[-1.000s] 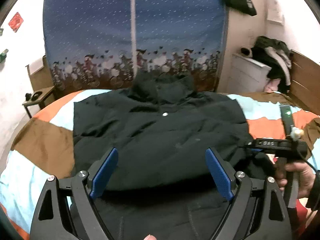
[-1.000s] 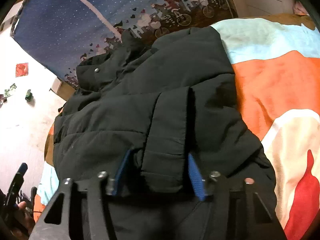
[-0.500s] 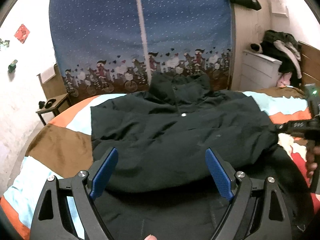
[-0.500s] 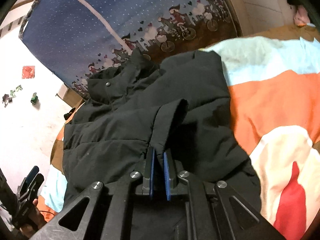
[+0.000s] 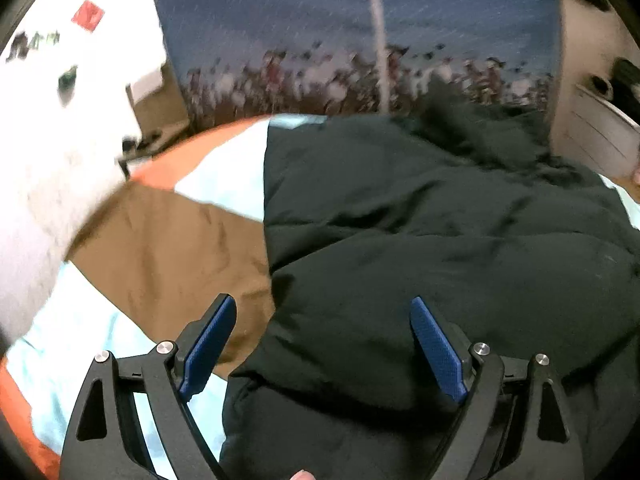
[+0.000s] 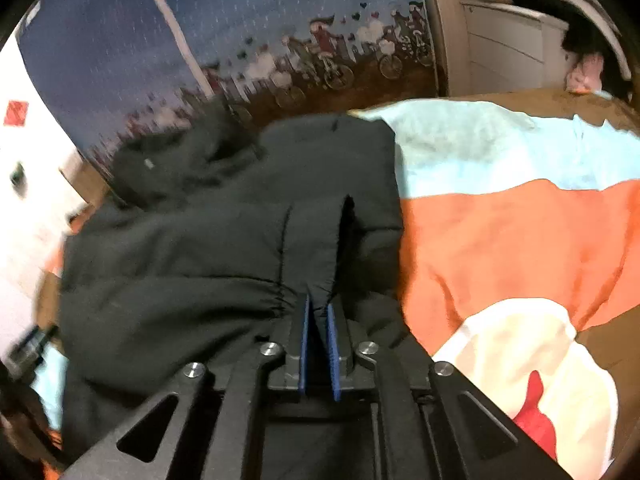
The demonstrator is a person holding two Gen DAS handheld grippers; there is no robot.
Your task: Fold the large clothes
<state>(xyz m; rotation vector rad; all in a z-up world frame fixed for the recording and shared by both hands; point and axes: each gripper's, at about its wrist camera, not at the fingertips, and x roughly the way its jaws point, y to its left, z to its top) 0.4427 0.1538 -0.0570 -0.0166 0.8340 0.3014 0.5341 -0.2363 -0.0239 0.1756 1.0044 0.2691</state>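
Pinching the black jacket's cuff [image 6: 316,264] thinly in our right gripper [image 6: 318,320], whose fingers are opening slightly, we risk it slipping while our left gripper [image 5: 324,344] gapes empty over the hem at lower centre.

Right gripper [image 6: 317,312] clamped the jacket [image 6: 180,264] cuff, seemingly lifting it.

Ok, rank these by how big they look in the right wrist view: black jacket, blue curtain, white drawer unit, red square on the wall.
1. black jacket
2. blue curtain, though it stands farther back
3. white drawer unit
4. red square
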